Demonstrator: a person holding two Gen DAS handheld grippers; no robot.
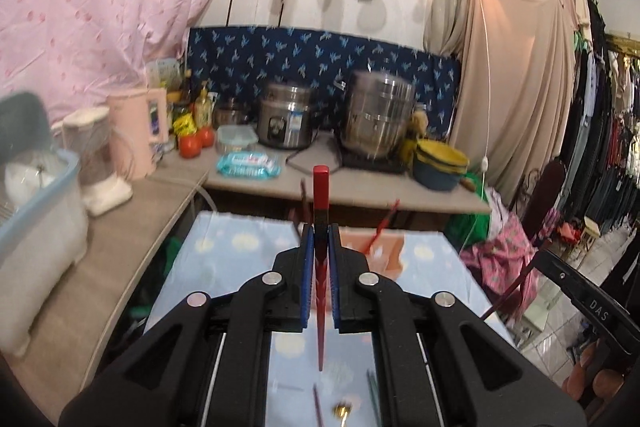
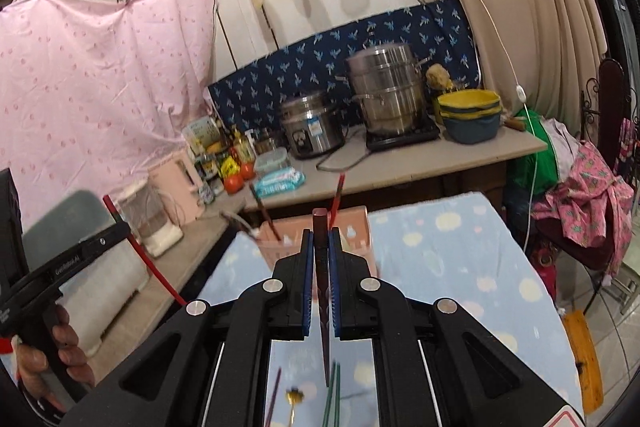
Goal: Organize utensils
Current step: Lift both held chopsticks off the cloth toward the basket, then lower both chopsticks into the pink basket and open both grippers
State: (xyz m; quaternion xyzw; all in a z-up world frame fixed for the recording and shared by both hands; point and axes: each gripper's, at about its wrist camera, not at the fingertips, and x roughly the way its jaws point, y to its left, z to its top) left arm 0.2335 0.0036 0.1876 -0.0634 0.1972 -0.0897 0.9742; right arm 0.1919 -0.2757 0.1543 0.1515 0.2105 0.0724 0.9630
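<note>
My left gripper (image 1: 320, 233) is shut on a bright red chopstick (image 1: 320, 195), held upright above the table. My right gripper (image 2: 320, 239) is shut on a dark maroon chopstick (image 2: 319, 227), also upright. A pink utensil holder (image 2: 316, 239) stands at the table's far edge, just beyond the right gripper, with two chopsticks (image 2: 337, 199) leaning in it; it also shows in the left wrist view (image 1: 380, 251). Loose chopsticks (image 2: 334, 395) and a gold-tipped utensil (image 2: 294, 397) lie on the table below the grippers. The left gripper and its red chopstick (image 2: 140, 251) show at the left of the right wrist view.
The table has a light blue patterned cloth (image 2: 460, 267). Behind it a counter (image 2: 400, 167) carries a rice cooker (image 2: 312, 131), steel steamer pot (image 2: 386, 87), stacked yellow and blue bowls (image 2: 470, 115), wipes, tomatoes, bottles. A pink kettle (image 1: 138, 131) and dish rack (image 1: 36, 187) stand left.
</note>
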